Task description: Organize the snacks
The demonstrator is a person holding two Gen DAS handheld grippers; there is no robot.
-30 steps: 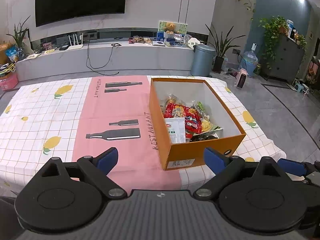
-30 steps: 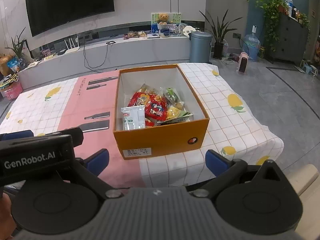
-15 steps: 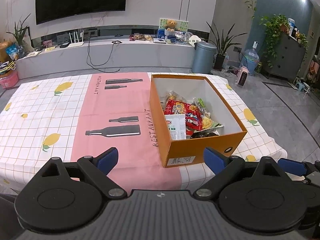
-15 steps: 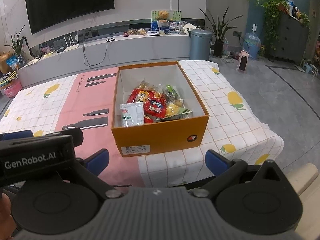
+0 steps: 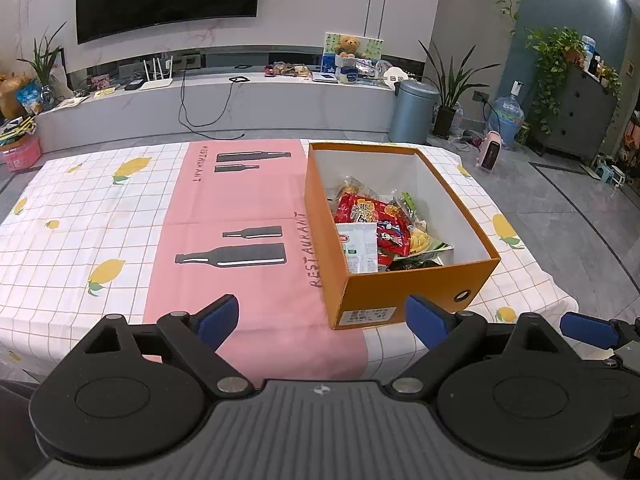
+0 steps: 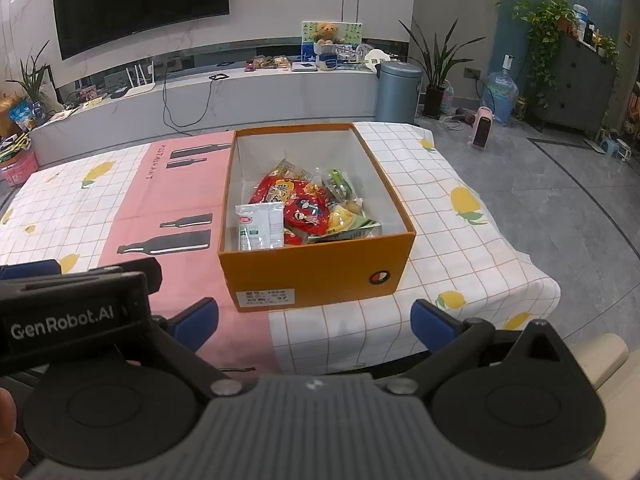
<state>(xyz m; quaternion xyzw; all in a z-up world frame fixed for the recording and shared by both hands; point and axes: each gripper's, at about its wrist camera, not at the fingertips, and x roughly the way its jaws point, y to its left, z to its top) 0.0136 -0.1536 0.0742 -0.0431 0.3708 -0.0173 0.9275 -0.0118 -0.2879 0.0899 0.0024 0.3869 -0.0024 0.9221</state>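
Centre right of our left view sits the orange box (image 5: 400,288), snacks (image 5: 372,224) heaped inside, apparently all gathered. We hold left gripper (image 5: 322,316) and right gripper (image 6: 314,320) spread, empty, short of it.

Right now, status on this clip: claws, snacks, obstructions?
Left claw open, empty. Right claw open, empty, short of the table. Snack packets piled in orange box. Nothing blocking.

Both wrist views look forward over the table's near edge, sharing the orange box (image 5: 404,280).
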